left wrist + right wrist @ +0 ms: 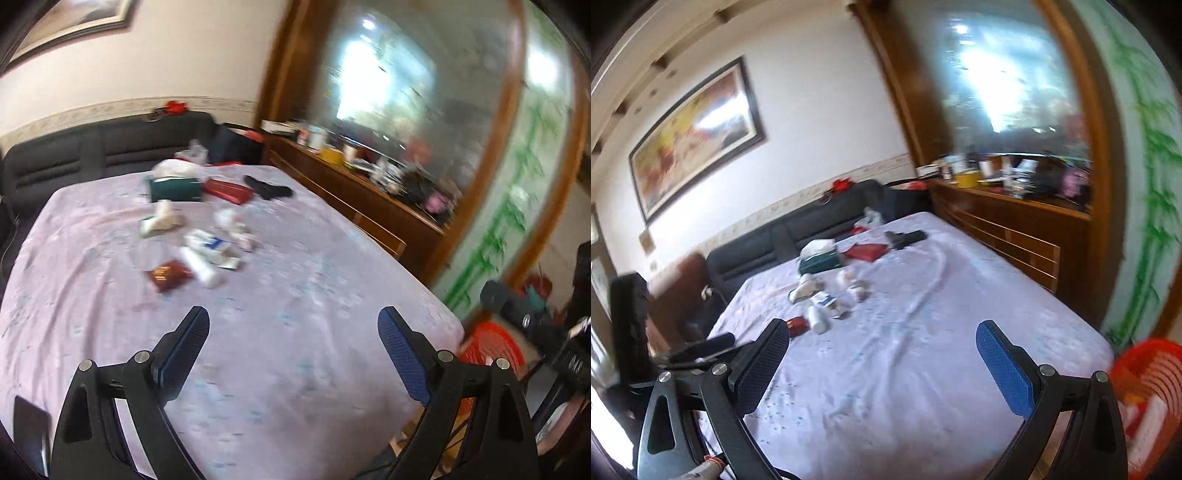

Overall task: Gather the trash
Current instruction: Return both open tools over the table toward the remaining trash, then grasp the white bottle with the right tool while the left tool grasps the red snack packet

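Both views are smeared by blur, so small items read only as shapes and colours. The left gripper (293, 321) has its jaws spread wide over the near part of the bed (295, 295), and nothing lies between its blue pads (402, 354). The right gripper (882, 336) is likewise spread wide and empty, hanging above the pale lilac bedsheet (923, 332).

The trash lies in a loose cluster toward the far half of the bed, well apart from both grippers: a red wrapper (168, 275), a white tube-like piece (201, 266) just beside it, a white-and-blue packet (212, 243), and crumpled white scraps (234, 225) whose exact nature cannot be made out. Behind them sit a green tissue box (175, 188) with white tissue rising from it, a red flat box (229, 190) and a black cloth item (269, 190), possibly a sock.

An orange slatted basket (1145, 384) stands off the bed's right corner, cut off by the picture edge in the right wrist view and partly hidden behind the gripper finger in the left wrist view. A dark headboard (110, 147), a framed painting (698, 136) and a cluttered wooden dresser (1015, 218) with a mirror (997, 85) ring the bed; the dresser's contents are too blurred to name.
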`<state>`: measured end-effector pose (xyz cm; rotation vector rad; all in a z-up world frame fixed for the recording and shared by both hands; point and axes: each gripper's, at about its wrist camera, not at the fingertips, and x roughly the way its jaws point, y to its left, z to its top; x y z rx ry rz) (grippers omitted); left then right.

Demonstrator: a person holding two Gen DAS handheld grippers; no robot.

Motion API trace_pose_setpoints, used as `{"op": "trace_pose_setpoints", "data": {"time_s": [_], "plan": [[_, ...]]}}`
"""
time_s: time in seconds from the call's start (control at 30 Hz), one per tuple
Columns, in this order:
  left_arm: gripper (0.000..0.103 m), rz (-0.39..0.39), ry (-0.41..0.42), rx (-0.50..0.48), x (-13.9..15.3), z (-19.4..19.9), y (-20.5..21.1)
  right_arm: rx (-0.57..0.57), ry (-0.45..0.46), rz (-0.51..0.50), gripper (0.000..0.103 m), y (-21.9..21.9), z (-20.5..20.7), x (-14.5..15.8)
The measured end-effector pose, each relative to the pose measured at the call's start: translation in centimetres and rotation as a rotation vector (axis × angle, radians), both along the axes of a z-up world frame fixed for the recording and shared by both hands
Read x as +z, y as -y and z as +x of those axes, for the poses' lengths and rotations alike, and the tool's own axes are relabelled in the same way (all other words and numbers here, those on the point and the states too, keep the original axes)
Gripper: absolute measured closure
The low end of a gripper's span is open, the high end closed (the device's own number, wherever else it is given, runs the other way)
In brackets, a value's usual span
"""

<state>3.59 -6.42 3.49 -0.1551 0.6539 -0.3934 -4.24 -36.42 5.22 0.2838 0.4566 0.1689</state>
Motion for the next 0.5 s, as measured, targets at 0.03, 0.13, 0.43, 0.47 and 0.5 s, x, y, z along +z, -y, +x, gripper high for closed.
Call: {"op": "trace_pose_setpoints", "data": {"time_s": [0.03, 0.13, 0.43, 0.47, 0.5], "plan": [[0.011, -0.006, 0.005, 0.025, 0.0, 0.2, -1.2, 0.051, -0.005, -0.011, 0.000, -1.8, 1.2, 0.1], [0.011, -0.001, 0.018, 0.134, -0.1, 1.4, -4.3, 0.152, -0.027, -0.011, 0.000, -5.5, 3.8, -0.1], [0.012, 0.024, -0.103, 0.157, -2.3, 6.7, -9.3, 0.300, -0.137, -0.026, 0.009, -12.8, 11.0, -2.6], [0.012, 0.033, -0.112, 0.169, -2.7, 7.4, -9.5, 0.318, -0.150, -0.020, 0.010, -13.3, 12.0, -3.0], [0.012, 0.039, -0.118, 0.173, -3.0, 8.1, -9.7, 0.329, -0.164, -0.009, 0.010, -13.4, 12.7, -3.2]]}}
